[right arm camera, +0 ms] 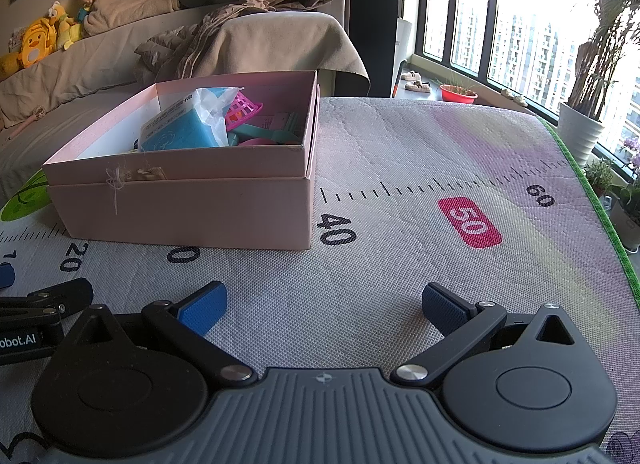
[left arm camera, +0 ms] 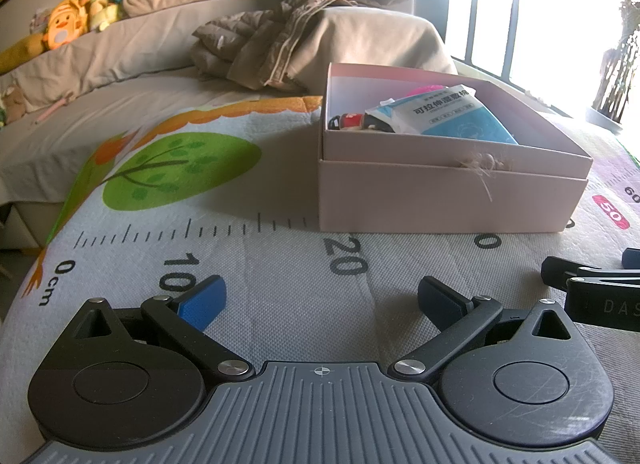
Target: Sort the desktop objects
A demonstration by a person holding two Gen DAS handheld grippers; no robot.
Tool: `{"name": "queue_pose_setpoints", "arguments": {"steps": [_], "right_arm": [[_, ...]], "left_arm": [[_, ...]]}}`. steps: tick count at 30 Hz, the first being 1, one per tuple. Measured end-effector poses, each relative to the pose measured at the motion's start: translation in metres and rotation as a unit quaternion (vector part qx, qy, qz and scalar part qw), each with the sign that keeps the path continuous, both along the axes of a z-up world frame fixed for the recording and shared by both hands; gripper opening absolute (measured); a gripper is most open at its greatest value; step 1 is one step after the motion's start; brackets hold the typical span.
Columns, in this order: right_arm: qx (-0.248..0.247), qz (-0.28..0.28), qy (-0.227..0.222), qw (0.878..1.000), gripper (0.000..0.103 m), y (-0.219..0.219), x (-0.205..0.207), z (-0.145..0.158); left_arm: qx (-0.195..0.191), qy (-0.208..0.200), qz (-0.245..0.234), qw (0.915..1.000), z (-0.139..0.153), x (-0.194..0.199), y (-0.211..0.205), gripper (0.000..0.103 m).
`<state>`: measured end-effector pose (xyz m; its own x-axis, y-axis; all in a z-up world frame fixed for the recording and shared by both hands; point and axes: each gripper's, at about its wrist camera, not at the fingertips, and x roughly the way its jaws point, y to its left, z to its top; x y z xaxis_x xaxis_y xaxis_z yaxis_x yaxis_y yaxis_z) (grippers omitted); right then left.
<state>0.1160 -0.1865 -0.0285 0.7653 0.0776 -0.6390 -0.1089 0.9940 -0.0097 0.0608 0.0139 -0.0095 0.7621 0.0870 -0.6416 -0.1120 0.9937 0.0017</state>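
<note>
- We see the open pale pink cardboard box (right arm camera: 180, 199) sitting nested on its own lid on the printed ruler play mat (right arm camera: 400, 167), near the mat's far edge and over its "30" mark, between "20" and "40".
- Inside it, a blue and white soft packet with printed Chinese text (left arm camera: 448, 113) leans against the contents; from the right wrist view a bright pink plastic toy basket (right arm camera: 244, 109) and teal plastic pieces (right arm camera: 276, 131) lie behind it toward the box's far right corner, and from the left wrist view a small red and dark figure toy (left arm camera: 348, 121) lies at its left end.
- We find no loose object on the visible mat outside the box, so we judge the sorting to be at or near its end, with everything in sight already gathered.
- The left gripper (left arm camera: 320, 300) rests low near the mat's near edge, its jaws apart and holding nothing.
- The right gripper (right arm camera: 324, 302) sits just beside it, also near the near edge, jaws apart and empty.
- Our next move, if any item remains out of view, calls for turning a gripper to find it; otherwise both can simply rest.
- A frayed bit of pale string (left arm camera: 482, 165) hangs on the box's front wall.
</note>
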Motion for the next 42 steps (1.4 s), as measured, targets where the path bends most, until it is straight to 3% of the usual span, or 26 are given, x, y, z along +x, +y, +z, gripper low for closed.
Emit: {"name": "queue_pose_setpoints", "arguments": {"steps": [36, 42], "right_arm": [[0.000, 0.000, 0.000, 1.000, 0.103, 0.0000, 0.0001, 0.0000], [0.000, 0.000, 0.000, 1.000, 0.103, 0.0003, 0.0000, 0.0003]], "left_arm": [[-0.002, 0.000, -0.001, 1.0000, 0.0004, 0.0001, 0.0000, 0.103], [-0.005, 0.021, -0.014, 0.9997, 0.0051, -0.0023, 0.0008, 0.103]]}}
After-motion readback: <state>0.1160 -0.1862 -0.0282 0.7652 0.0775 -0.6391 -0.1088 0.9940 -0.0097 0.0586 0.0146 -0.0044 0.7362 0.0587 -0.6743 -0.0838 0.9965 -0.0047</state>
